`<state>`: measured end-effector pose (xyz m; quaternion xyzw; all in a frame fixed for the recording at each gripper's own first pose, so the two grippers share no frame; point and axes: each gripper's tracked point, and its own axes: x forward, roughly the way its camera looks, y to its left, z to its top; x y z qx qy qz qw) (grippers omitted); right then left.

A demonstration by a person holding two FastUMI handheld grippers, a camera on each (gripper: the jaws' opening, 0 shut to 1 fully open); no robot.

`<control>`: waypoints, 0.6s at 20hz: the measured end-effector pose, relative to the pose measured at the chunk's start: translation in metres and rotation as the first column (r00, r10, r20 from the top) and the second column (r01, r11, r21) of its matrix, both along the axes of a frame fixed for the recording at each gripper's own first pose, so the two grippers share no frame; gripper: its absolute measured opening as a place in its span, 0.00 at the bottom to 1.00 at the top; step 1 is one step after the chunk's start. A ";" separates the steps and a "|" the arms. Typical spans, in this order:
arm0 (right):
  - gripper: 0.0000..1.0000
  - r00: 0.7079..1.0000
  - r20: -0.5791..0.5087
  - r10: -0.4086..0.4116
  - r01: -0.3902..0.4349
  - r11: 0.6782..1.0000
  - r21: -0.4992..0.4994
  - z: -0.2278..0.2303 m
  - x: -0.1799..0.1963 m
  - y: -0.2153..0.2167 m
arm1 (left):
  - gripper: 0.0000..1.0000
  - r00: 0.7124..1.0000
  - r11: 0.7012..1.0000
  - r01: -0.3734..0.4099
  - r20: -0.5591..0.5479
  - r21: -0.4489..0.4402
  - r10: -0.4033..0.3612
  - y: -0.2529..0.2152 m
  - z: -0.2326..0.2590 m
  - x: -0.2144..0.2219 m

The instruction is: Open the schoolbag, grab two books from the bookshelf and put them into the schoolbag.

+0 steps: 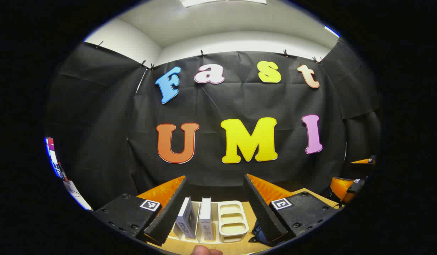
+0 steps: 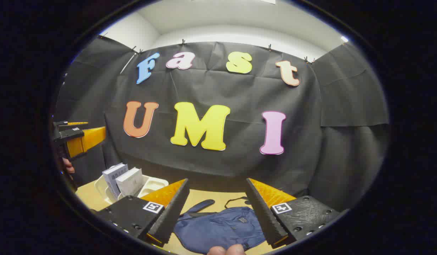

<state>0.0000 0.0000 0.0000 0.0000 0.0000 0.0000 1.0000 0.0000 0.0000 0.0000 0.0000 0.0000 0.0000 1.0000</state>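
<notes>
In the left gripper view my left gripper is open, high above the table, and between its fingers I see a cream bookshelf rack with two white books standing upright in it. A corner of the blue schoolbag peeks out by the right finger. In the right gripper view my right gripper is open above the blue schoolbag, which lies flat and closed on the wooden table. The books and rack stand to the left. The left gripper hovers at the far left edge.
The black cloth wall closes the booth right behind the table. In the left gripper view the right gripper shows at the far right edge. A fingertip of the holding hand shows at the bottom of the right gripper view.
</notes>
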 end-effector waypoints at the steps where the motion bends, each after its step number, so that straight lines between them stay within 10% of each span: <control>1: 0.95 1.000 0.001 -0.001 0.001 1.000 0.002 0.002 -0.001 -0.001 | 0.98 1.000 1.000 0.001 0.001 0.002 -0.001 -0.001 -0.001 -0.001; 12: 0.95 1.000 0.000 -0.011 0.011 1.000 0.007 -0.002 -0.013 -0.009 | 0.98 1.000 1.000 0.007 -0.003 0.001 -0.007 -0.007 -0.001 -0.009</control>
